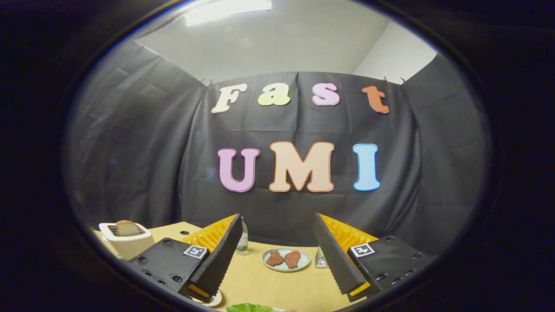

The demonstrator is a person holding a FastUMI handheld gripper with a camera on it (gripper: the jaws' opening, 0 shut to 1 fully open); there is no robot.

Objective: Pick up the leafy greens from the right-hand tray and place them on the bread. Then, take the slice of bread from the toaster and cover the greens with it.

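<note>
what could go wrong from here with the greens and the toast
1. The gripper is open and holds nothing; the leafy greens sit low between the fingers, barely in view, so a descent could miss or crush them.
2. The bottle and the plate of meat stand just beyond the fingers; overshooting might knock them.
3. The bread slice sits upright in the toaster, so it may slip when pulled.
</note>
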